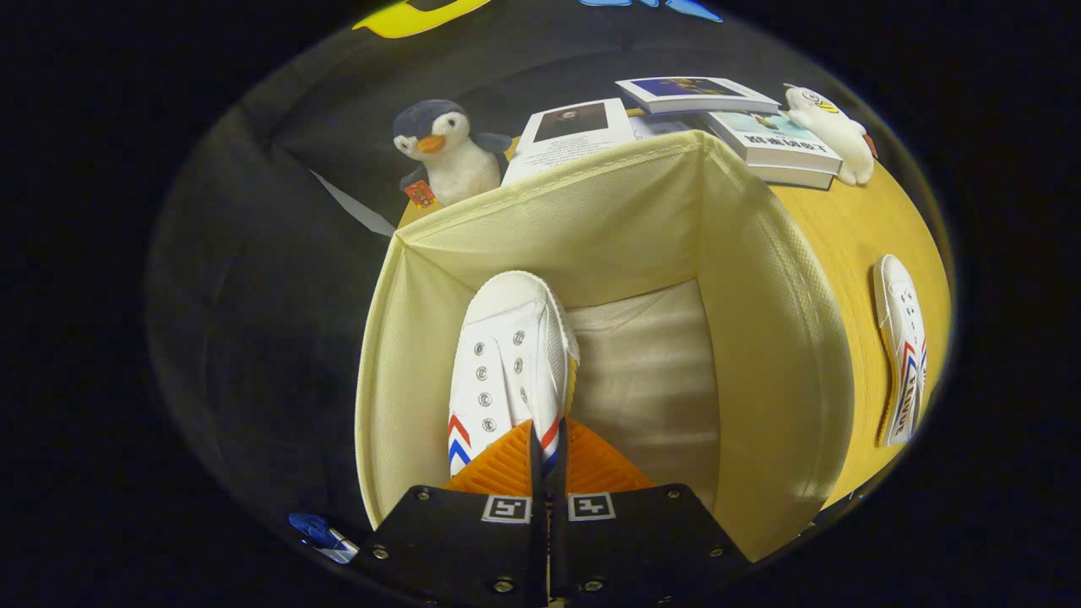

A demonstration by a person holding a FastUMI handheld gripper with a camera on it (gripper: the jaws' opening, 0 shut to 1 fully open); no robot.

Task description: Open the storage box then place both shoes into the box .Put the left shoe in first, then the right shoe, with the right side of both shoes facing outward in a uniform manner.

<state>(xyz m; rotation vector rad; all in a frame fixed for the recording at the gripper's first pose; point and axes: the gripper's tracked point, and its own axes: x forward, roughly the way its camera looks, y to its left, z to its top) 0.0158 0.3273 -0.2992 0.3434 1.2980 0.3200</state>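
The gripper (547, 447), fingers pinched on the heel edge of a white shoe (507, 363), holds it toe-down inside the open box (760, 338). The second shoe (902, 346) lies on the bench (853, 228) just right of the box; a penguin (443, 152) and books (743, 118) sit behind it.

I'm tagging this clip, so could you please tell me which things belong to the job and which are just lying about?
Job: storage box; shoe gripped by the tool inside it; second shoe on the table.
Lying about: penguin plush; white plush; books.
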